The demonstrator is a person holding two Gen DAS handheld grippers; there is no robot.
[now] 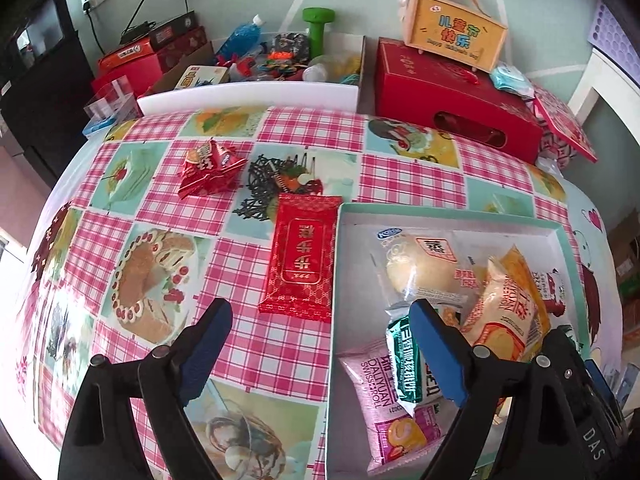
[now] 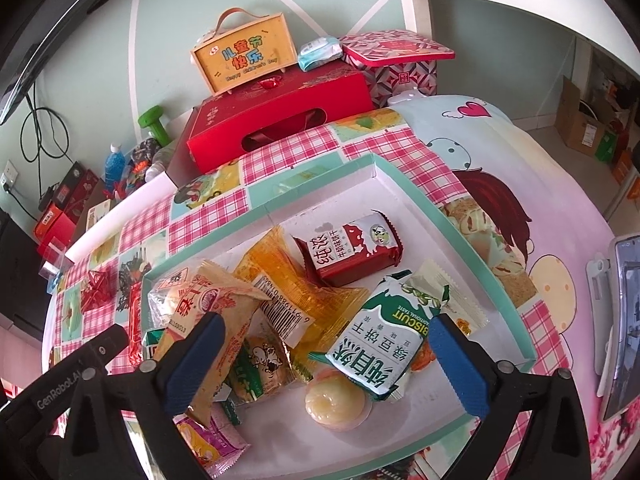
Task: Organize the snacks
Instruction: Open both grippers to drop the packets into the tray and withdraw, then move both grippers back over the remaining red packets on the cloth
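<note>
A shallow teal-rimmed tray holds several snack packets: a pink Swiss roll, a green-and-white biscuit pack, a red milk-biscuit pack, orange and yellow packets and a round bun. A red packet and a small red snack pile lie on the checked tablecloth left of the tray. My left gripper is open and empty, straddling the tray's left rim. My right gripper is open and empty, low over the tray's packets.
A black wire piece lies behind the red packet. At the back stand a red gift box, a yellow handled box, a white box of clutter and a green dumbbell. A phone on a stand is at the right.
</note>
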